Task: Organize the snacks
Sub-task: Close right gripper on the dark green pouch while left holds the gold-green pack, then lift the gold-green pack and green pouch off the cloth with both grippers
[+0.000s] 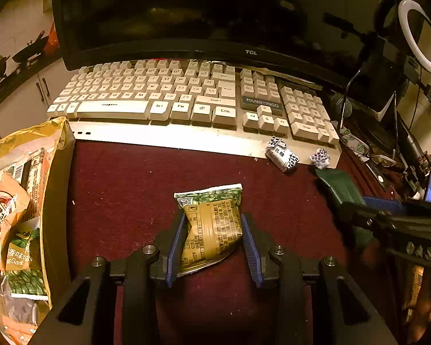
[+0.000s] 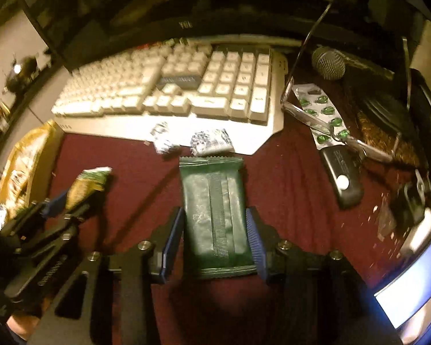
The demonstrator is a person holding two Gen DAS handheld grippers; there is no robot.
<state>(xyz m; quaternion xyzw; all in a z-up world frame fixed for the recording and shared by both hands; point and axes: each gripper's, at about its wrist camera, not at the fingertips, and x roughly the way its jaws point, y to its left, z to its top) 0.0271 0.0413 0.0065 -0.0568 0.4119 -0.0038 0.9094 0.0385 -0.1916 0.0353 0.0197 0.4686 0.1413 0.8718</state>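
Left wrist view: the left gripper (image 1: 214, 241) pinches a green-and-tan snack packet (image 1: 212, 227) over the red mat (image 1: 123, 189); a gold snack bag (image 1: 19, 201) lies left. Far: PANGYINGO keyboard (image 1: 186, 100), TCL monitor (image 1: 186, 14).

Right wrist view: the right gripper (image 2: 215, 240) pinches a dark green bar wrapper (image 2: 216, 215); two patterned candies (image 2: 212, 141) lie just beyond, a pill blister (image 2: 321, 112) right.

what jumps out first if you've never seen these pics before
Probably the two snack packs between blue-padded fingers over the dark red mat: a green and gold packet pinched by the left gripper, and a flat dark green bar in the right gripper. Behind them lies a big cream keyboard with two small patterned candies at its front edge. A gold bag of snacks stands open at the far left.
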